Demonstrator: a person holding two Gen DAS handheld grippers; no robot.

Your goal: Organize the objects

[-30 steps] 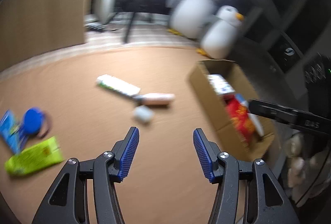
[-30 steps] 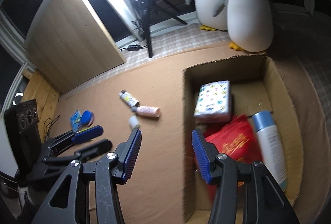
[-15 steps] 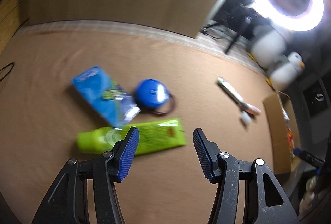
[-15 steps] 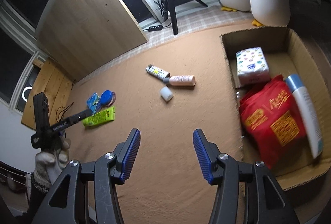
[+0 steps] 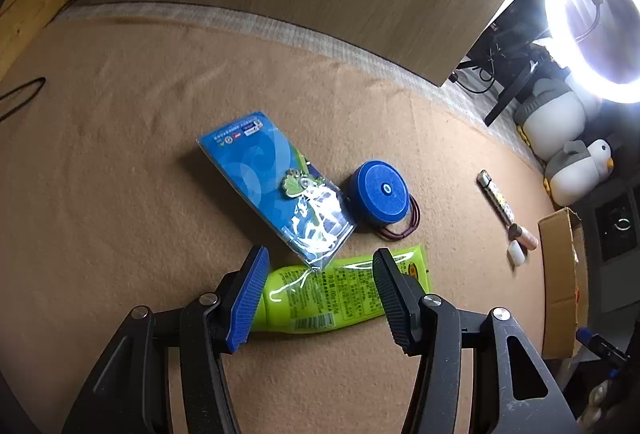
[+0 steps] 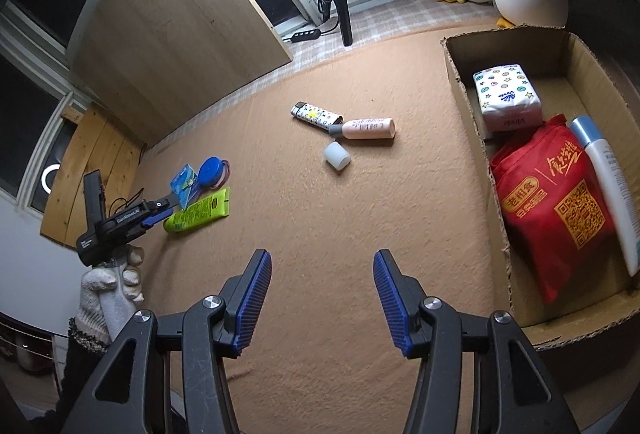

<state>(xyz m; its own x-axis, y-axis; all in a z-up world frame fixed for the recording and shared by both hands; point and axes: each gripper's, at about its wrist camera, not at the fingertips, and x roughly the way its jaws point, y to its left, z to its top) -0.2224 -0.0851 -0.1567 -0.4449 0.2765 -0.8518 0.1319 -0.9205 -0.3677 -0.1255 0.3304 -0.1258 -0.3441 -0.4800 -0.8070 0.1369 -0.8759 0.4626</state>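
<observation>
While both grippers, left gripper [image 5: 318, 292] and right gripper [image 6: 322, 300], gape empty, three items fill one cardboard box [image 6: 460, 81].

Left view nears green tube [image 5: 340, 290]; right overlooks it [image 6: 198, 213].

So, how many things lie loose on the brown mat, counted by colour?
Blue: 2, packet and round case
Green: 1, tube
Pink: 1, bottle
White: 2, patterned lighter and cap
Total: 6
</observation>
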